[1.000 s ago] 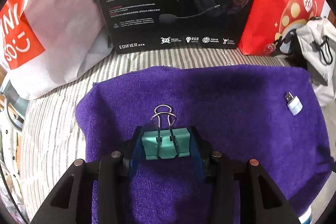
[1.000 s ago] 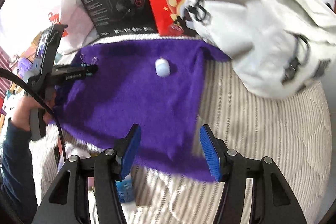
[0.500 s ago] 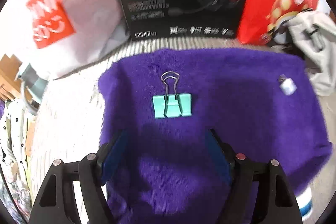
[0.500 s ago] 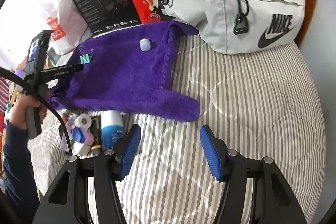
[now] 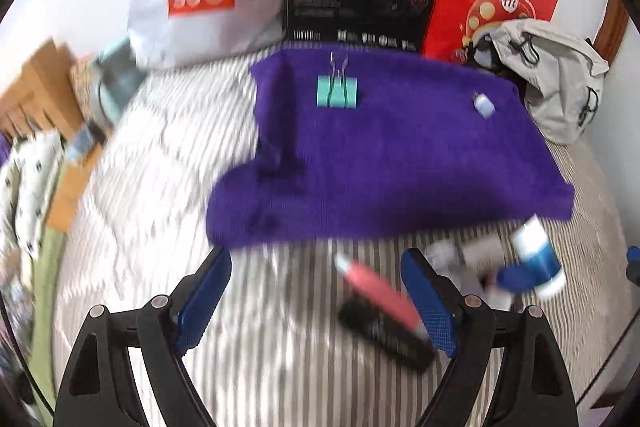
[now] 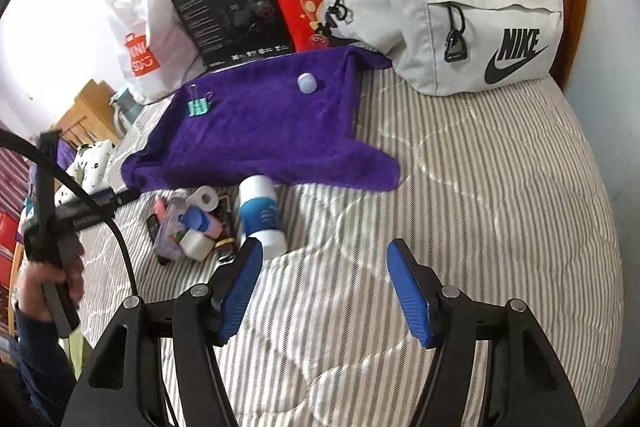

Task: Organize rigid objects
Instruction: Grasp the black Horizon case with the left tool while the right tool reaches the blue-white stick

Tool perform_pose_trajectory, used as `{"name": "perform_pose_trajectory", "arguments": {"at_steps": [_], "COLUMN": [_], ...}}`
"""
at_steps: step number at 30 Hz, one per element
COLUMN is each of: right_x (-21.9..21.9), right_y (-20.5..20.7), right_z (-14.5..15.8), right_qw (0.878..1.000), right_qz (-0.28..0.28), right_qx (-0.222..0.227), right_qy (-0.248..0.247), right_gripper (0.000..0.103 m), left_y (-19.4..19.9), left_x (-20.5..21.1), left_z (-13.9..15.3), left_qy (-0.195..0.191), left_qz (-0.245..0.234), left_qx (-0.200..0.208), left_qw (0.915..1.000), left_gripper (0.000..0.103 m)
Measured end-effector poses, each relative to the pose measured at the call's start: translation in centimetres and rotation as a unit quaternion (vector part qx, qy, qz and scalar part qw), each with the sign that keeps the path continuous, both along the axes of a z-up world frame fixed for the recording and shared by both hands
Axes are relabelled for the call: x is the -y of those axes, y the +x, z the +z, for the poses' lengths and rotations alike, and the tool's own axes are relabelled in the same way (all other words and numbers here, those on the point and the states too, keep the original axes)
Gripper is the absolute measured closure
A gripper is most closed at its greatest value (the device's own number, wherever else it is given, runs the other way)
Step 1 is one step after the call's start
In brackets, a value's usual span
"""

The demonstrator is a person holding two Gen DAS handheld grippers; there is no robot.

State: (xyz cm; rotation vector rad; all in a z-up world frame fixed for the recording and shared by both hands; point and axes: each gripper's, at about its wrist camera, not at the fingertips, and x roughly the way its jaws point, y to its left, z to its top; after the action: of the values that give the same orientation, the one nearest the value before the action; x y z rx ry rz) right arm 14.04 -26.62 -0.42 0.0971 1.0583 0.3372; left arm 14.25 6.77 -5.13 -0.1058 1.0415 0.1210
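Left tool (image 5: 316, 291) spread, empty, over the striped bed (image 6: 480, 187). Right tool (image 6: 322, 287) spread, empty too. Pile of small items (image 6: 192, 223) sits near-left, just off the near edge of the purple towel (image 6: 260, 131). White-blue bottle (image 6: 262, 219) looks light, stiff, smooth, so probably slippery: pinch mid-body across its width. Pink tube (image 5: 376, 289) and black bar (image 5: 386, 331) are blurred. Clip (image 5: 337, 91) and cap (image 6: 307, 83) lie on the towel, well apart.

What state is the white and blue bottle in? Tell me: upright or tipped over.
Tipped over. The bottle lies on its side on the striped bedcover, just below the purple towel.
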Motion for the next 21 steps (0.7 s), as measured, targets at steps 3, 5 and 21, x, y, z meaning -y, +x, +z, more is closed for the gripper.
{"name": "perform_pose_trajectory", "arguments": {"at_steps": [3, 5, 21], "right_x": [-0.5, -0.7, -1.7], "right_y": [-1.0, -1.7, -3.2], "right_z": [-0.2, -0.2, -1.5], "right_qw": [1.000, 1.000, 0.999], "right_qz": [0.007, 0.012, 0.020], "right_qx": [-0.004, -0.005, -0.024], "right_qy": [0.001, -0.001, -0.005], "right_gripper": [0.039, 0.039, 0.038], "left_y": [-1.7, -1.9, -2.4], "left_x": [0.3, 0.7, 1.6], "left_z": [-1.5, -2.1, -4.0], "left_qy": [-0.007, -0.002, 0.007], "left_qz": [0.009, 0.008, -0.001], "left_qx": [-0.015, -0.023, -0.035], "left_qw": [0.9998, 0.9997, 0.9994], "left_gripper": [0.017, 0.017, 0.006]}}
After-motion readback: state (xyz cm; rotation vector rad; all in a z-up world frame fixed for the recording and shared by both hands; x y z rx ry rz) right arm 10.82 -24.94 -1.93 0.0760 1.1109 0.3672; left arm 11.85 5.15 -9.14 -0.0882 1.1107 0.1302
